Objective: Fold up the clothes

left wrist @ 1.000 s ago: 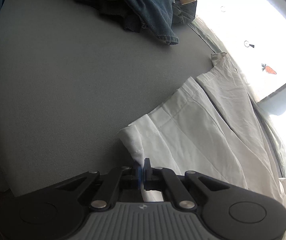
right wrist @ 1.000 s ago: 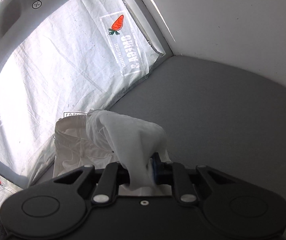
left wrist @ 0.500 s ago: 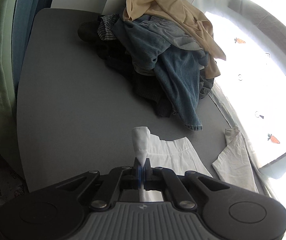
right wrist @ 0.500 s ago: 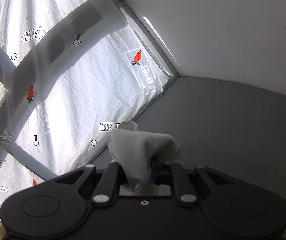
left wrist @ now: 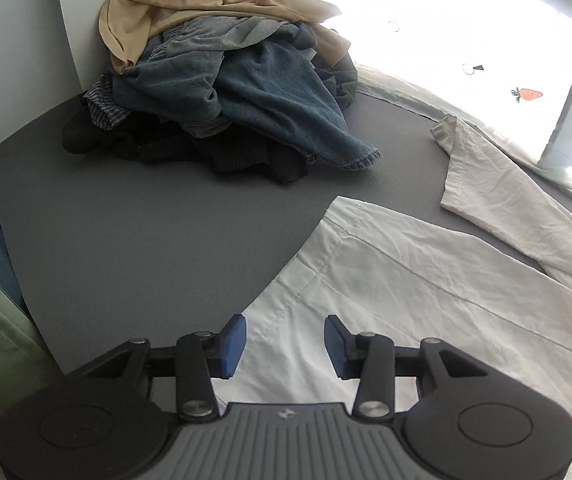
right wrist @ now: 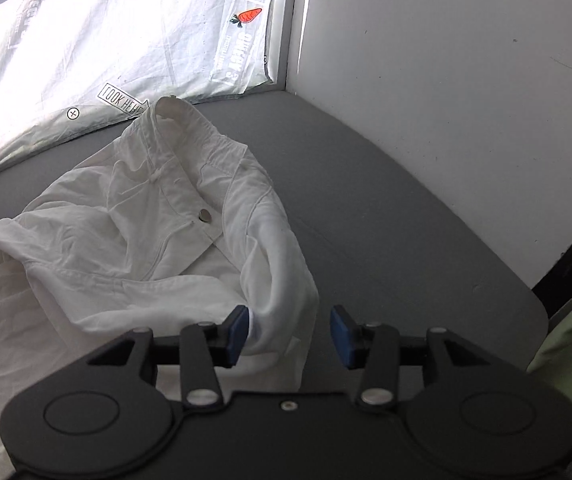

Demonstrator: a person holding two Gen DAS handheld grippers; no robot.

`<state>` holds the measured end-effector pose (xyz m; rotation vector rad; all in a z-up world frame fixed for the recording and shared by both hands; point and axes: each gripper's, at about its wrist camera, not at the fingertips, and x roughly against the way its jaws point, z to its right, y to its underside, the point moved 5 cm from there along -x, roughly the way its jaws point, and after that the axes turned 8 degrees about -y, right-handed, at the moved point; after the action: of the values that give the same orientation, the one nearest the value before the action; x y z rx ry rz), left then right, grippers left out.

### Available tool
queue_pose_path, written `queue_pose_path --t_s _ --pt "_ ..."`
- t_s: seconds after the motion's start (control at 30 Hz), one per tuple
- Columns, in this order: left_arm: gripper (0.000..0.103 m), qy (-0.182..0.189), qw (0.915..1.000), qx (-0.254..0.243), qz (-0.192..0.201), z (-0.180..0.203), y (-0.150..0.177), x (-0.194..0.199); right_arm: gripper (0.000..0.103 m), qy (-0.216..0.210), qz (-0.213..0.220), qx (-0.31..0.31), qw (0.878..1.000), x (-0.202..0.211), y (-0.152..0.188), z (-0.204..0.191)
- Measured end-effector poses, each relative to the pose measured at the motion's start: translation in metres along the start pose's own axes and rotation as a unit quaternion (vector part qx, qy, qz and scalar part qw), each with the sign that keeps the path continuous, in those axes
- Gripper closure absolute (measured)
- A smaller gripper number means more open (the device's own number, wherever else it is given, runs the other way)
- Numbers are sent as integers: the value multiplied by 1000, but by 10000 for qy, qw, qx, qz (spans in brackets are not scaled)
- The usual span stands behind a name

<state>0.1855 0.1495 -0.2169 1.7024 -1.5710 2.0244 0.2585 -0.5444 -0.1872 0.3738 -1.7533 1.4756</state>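
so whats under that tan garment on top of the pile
Under the tan garment lie a grey piece and a blue denim-like one, with dark clothes lowest on the grey table. What the pile's middle holds is covered.

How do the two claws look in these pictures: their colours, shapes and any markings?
Both are alike. The left claw has two blue pads on black linkage arms with silver pivot pins, above a ribbed grey body bearing a small logo between two round black housings. The right claw has the same blue pads, black arms and silver pins, but its body is smooth black with one small screw.
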Motion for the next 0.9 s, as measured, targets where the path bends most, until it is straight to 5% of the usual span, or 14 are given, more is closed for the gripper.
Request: queue_pose_path --t_s 0.23,0.4,0.47,0.5,0.53,0.63,0.77,0.9 --pt "51 -37 9998 17 207 24 3 24 57 -69 498 607 9969 4 -23 -5" --pt "48 117 9997 -1 193 76 41 53 49 -919 13 1327 9869 -42 -36 -17" --pt "45 203 9997 6 147 104 64 66 58 -987 -211 1699 9803 -67 -37 -15" --pt "43 281 9995 -26 127 119 76 72 74 -941 -261 1858 9777 -77 -38 -12" --pt "42 368 9992 -65 110 134 87 77 79 -853 -265 1969 9763 -85 -39 -5" --pt "42 525 9984 -194 -37 175 124 88 79 -800 -478 1636 9821 -115 -43 40" --pt "42 458 9974 -187 -532 210 163 89 66 -1100 -966 1361 9798 -145 -36 79" --pt "42 382 9964 -366 -667 225 174 96 48 -1206 -778 1092 9836 -139 -52 81"
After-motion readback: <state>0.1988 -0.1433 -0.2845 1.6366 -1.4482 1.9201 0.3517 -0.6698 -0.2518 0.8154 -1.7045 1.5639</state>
